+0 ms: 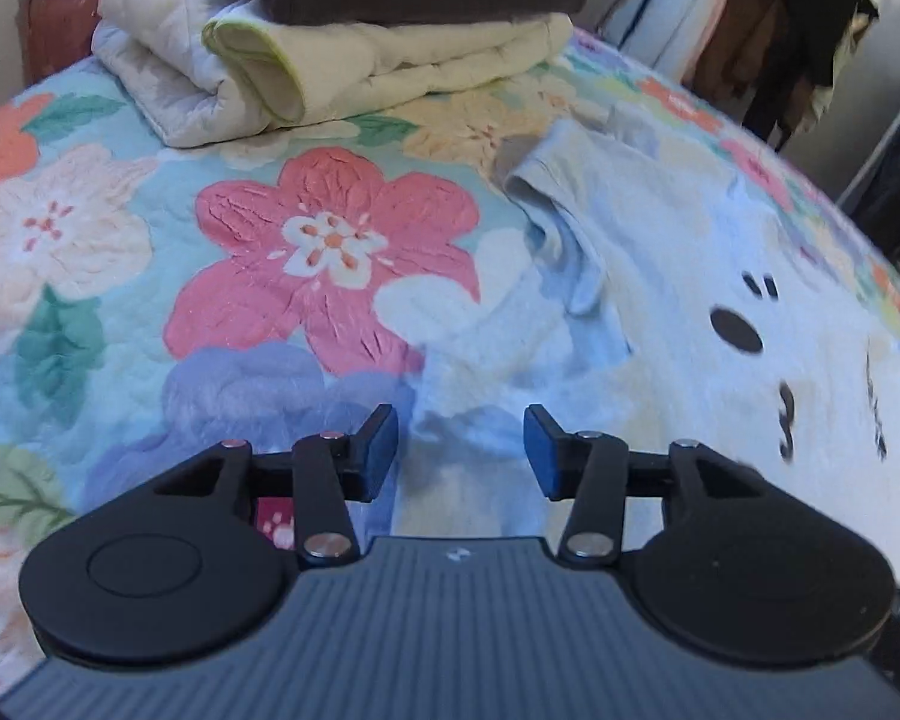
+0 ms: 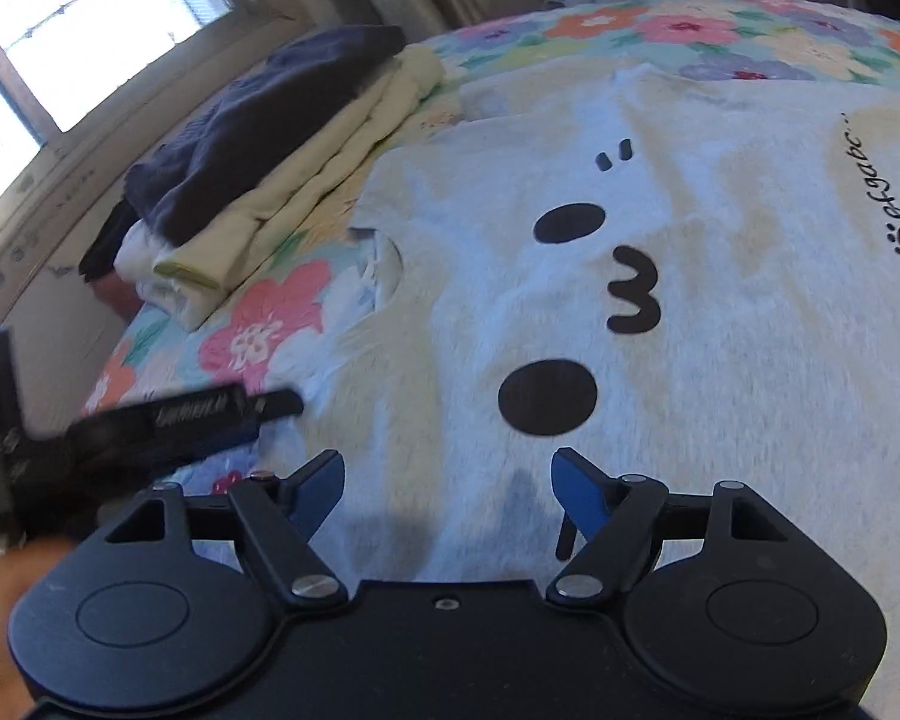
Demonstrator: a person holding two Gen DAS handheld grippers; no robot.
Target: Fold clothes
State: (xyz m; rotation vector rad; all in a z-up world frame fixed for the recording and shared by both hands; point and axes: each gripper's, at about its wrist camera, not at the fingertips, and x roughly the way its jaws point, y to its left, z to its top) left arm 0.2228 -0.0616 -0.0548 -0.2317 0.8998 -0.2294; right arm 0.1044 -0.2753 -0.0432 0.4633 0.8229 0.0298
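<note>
left fingers point(image 1: 461, 457): my pair's apart, gripping nothing
right fingers point(image 2: 448, 489): wide, empty
t-shirt point(image 2: 720, 360): flat on bed point(image 1: 120, 300)

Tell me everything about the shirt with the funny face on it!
The shirt is pale grey and looks soft and fuzzy. It lies spread flat, face up, on the flowery bedspread. Black print makes two oval eyes, a curly mouth, small dashes, a paw mark and some letters. One short sleeve lies creased. Nothing grips it; both pairs of fingers hover open above it.
</note>
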